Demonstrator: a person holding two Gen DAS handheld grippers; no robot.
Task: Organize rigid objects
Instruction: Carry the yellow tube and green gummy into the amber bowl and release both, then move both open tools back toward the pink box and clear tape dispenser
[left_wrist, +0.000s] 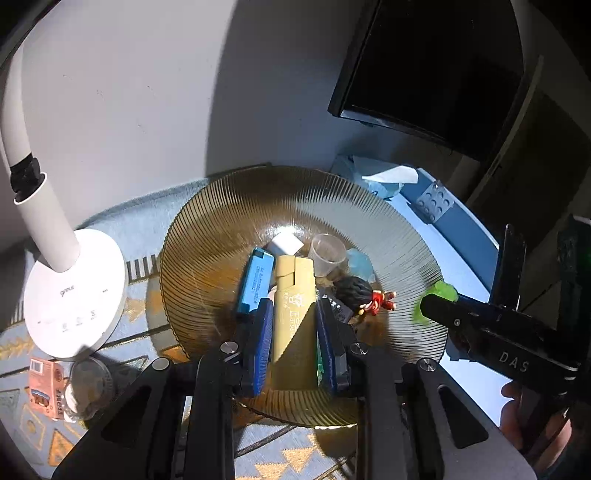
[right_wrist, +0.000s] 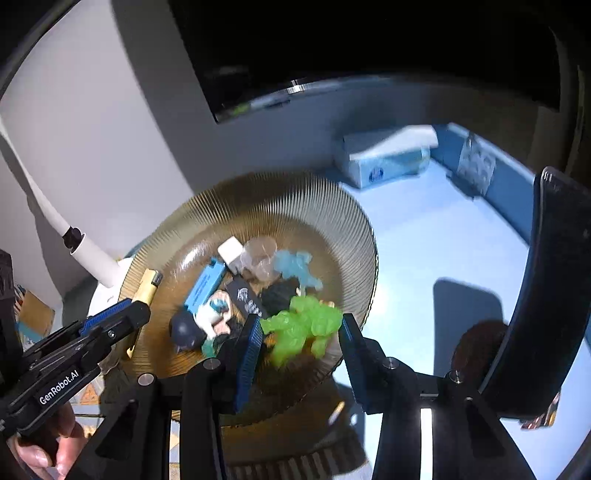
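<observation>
We logged the beige lighter between the blue pads of the left gripper, which was clamped on it, lifted just above the ribbed amber glass plate; the right wrist view showed the same lighter at the plate's left rim. The green translucent figure sat between the fingers of the right gripper; the jaws stood apart, and blur kept us from telling whether the pads touched it, so we could not tell its state. In the plate we noted a blue rectangular case, a white block, a clear small cup, a pale blue figure, a black printed card, a dark-haired red figurine and a white-and-blue doll. We judged the sorting well along: most small items were gathered in the plate, with the two gripped pieces yet to be settled. Off the plate lay a white lamp base marked "OPPLE", a pink carton, a clear round lid, a tissue box and a grey studded brick. Gripper bodies read "DAS" and "GenRobot.AI"; the lighter's print was illegible
</observation>
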